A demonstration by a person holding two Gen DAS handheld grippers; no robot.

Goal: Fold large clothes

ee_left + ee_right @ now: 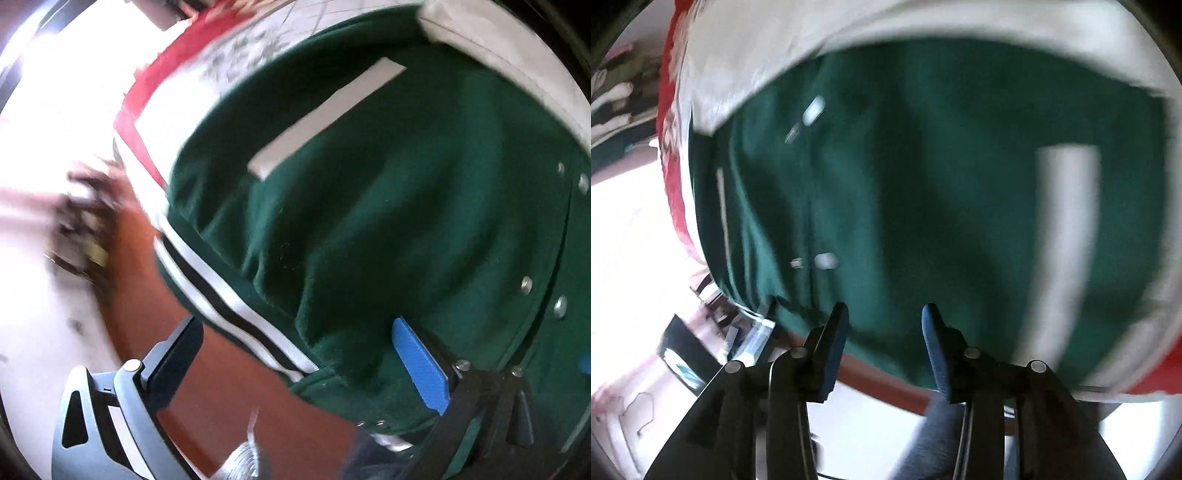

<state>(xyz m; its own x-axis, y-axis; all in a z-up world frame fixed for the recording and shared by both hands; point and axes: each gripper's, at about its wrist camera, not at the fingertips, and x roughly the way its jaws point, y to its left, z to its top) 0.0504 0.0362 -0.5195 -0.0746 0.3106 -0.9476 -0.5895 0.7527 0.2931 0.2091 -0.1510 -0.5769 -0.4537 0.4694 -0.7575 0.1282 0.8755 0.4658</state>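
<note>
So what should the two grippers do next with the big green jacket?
Probably bring both down to pinch the dark green snap-button jacket at its striped hem again. Both the left hand-held gripper and the right hand-held gripper are open, holding nothing, with the jacket lying flat.

We can read no text, label, brand, number or sign in either view. The green jacket (369, 229) carries a plain pale strip (325, 118) with nothing written on it that we can make out, and its metal snaps (560, 307) are too small and blurred to show any marking. The red and white cloth (147, 110) under it has a grey pattern, but motion blur keeps us from telling whether any of it is lettering.
</note>
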